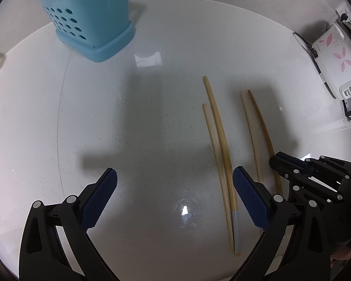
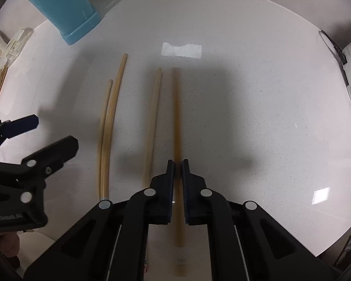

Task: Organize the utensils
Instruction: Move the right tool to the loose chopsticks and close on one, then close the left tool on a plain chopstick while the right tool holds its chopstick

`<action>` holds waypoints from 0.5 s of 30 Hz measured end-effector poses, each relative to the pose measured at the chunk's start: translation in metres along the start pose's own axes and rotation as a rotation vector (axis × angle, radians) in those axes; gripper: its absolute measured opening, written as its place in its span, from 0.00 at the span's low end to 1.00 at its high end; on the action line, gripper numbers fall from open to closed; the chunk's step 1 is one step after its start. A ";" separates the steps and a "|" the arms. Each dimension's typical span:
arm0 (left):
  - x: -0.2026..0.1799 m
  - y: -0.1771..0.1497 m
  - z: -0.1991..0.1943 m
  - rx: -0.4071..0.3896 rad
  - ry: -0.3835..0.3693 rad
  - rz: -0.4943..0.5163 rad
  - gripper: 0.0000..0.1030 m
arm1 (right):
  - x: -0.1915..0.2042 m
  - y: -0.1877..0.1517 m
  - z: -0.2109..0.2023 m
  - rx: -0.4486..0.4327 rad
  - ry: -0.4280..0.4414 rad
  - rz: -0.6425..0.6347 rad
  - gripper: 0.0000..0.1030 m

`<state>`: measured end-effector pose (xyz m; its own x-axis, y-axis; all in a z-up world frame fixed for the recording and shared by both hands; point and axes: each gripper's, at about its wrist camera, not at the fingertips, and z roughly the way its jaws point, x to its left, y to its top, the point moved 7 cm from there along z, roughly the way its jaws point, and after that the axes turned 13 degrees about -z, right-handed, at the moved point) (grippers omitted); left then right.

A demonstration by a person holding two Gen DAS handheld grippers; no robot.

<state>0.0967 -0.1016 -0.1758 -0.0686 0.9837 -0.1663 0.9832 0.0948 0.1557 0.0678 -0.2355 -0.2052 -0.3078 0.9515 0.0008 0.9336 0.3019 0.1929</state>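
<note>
Four chopsticks lie side by side on the table [image 2: 257,93], running near to far, in two loose pairs. I have the right gripper [image 2: 177,164] pointing almost straight down with its jaws pressed together on the darker chopstick [image 2: 176,117], the rightmost of the four; gripping it toward the near end leaves the long far part free, which I judge useful for tipping it into the holder [image 1: 86,18]. Its partner, the pale chopstick [image 2: 153,121], lies just left of the held one, not gripped. The left gripper [image 1: 174,192] hangs with jaws spread wide; the left pair [image 1: 218,140] lies just inside its right finger, and nothing is pinched. I judge this stance a readiness to close on that pair. The blue, perforated holder stands at the far left, well apart from all the chopsticks, so every piece has yet to travel there. The table is a pale, speckled, glossy round top showing window reflections and the grippers' shadows. At the far right edge stands a white appliance [image 1: 337,61] with pink flowers, with a cord [image 2: 334,44] beside it; small cream items, unclear, sit at the left edge.
</note>
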 end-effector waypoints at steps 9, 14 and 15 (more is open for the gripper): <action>0.001 -0.003 0.012 0.044 0.015 -0.025 0.94 | -0.005 0.001 -0.023 -0.059 -0.025 0.017 0.06; -0.001 -0.003 0.018 0.048 0.038 -0.022 0.94 | -0.009 -0.001 -0.031 -0.078 -0.021 0.033 0.06; -0.002 -0.002 0.019 0.045 0.045 -0.018 0.94 | -0.009 -0.001 -0.033 -0.081 -0.021 0.037 0.06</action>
<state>0.0978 -0.1069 -0.1942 -0.0926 0.9878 -0.1250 0.9884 0.1064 0.1088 0.0638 -0.2466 -0.1734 -0.2683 0.9633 -0.0105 0.9263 0.2610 0.2719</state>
